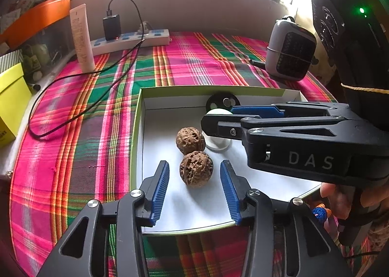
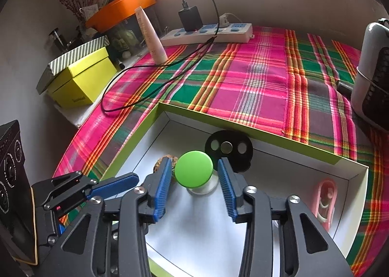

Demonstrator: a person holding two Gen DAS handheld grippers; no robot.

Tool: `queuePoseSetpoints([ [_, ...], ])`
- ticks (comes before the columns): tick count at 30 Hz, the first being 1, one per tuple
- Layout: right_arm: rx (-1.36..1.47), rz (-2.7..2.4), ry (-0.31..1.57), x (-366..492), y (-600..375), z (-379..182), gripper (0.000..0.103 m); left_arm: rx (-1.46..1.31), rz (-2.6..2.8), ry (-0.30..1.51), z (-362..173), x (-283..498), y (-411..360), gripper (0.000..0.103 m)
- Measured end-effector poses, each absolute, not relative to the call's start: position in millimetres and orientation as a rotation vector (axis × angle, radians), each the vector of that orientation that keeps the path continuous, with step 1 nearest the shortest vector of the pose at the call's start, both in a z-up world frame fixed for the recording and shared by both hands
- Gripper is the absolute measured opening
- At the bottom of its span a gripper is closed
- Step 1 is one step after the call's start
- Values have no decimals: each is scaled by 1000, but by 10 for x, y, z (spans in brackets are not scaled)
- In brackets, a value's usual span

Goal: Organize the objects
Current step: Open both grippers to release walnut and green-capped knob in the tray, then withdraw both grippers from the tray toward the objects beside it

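Green-topped knob point(image 2: 194, 171) on a white base stands in the shallow white tray point(image 2: 170, 131), between the blue pads of the right claw point(image 2: 193, 185); jaws apart, pads either side of the green top, no clear contact on either side. Just behind the knob, against the tray's far wall, a black disc with holes point(image 2: 228, 150) leans upright. Left of the right claw's left pad, a walnut point(image 2: 167, 161) peeks out, mostly hidden. Right of that claw, near the tray's right wall, lies a pink and white item point(image 2: 325, 200). Left claw point(image 1: 194, 185) is also over the tray, jaws wide apart, the near walnut point(image 1: 196, 169) sitting between its pads without touching them. Far walnut point(image 1: 190, 140) just ahead of it, touching or nearly touching the first, right beside the knob's white base point(image 1: 218, 145). Right claw crosses in from the right of the left view, over that base. Tray rests on a plaid cloth point(image 1: 194, 58) on the counter. Further out ahead: white power strip point(image 1: 131, 39) with black charger and cable, white tube point(image 1: 81, 38) standing upright, small grey heater point(image 1: 289, 51) to the right, yellow box point(image 2: 82, 82) off to the left.
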State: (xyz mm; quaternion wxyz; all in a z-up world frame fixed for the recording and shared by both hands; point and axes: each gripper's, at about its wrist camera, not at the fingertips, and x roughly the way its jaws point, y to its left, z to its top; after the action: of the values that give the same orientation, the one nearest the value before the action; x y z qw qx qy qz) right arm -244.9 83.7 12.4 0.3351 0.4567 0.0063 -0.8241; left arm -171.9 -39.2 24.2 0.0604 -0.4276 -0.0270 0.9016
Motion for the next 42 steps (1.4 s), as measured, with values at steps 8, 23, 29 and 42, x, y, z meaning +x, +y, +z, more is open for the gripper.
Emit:
queuePoseSetpoints([
  [8, 1186, -2160, -16, -2419, 887, 167, 43, -1290, 2743, -77, 280, -1683, -383, 48],
  [23, 1125, -2244, 34, -2173, 1029, 306, 43, -1254, 2779, -98, 415, -1496, -411, 49],
  [29, 1106, -2272, 62, -2039, 1055, 353, 43, -1233, 2783, -110, 470, -1388, -411, 49],
  [42, 1053, -2332, 94, -1676, 1211, 439, 43, -1225, 2758, -159, 494, -1164, -406, 49],
])
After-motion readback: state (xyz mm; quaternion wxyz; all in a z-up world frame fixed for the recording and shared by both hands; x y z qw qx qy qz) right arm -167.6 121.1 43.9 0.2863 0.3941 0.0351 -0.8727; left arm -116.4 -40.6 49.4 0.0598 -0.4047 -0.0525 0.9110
